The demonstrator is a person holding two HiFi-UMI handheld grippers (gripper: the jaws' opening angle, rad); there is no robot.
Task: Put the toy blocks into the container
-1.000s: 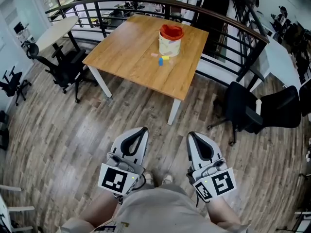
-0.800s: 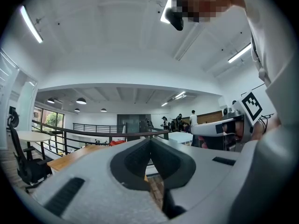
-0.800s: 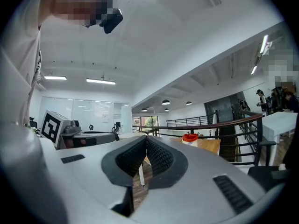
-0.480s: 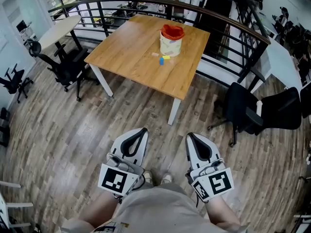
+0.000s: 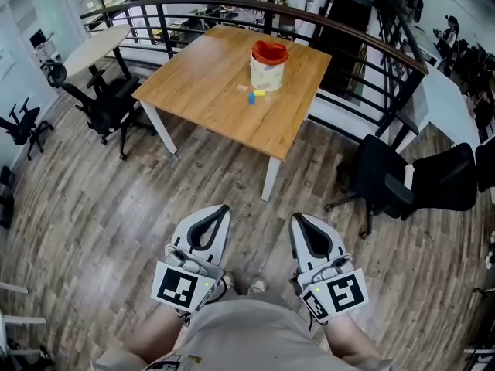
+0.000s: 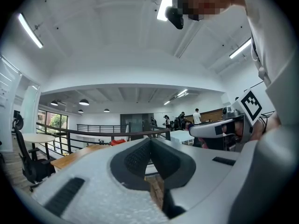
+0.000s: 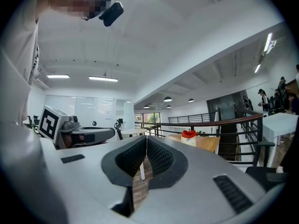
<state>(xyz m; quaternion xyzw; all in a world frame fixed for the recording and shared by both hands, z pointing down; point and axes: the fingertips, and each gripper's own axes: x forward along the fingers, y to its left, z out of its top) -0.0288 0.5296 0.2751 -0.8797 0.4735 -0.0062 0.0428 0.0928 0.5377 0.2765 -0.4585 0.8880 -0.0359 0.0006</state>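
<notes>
Wooden and pale, the table (image 5: 203, 83) stands in the upper middle of the head view. The container (image 5: 267, 66), a cream tub with a red lining, stands toward its far right side. Three toy blocks (image 5: 252, 94), one pinkish, one yellow and one blue, lie loose on the table just below the container in the frame, close to its base. What the container already holds is too small to tell. Judged from this, the task has not begun: every visible block is yet to be picked up and dropped in.

Both tools sit at the bottom of the frame, over the plank floor (image 5: 116, 207) and well apart from the table. The left tool (image 5: 222, 208) has its jaws together with nothing between them, and the right tool (image 5: 296, 217) is likewise closed and empty. In the right gripper view the container (image 7: 188, 137) appears small, right of the closed tips. In the left gripper view only its red top (image 6: 117, 143) shows, left of the tips. The blocks lie far ahead of both tools, toward the top of the frame.
</notes>
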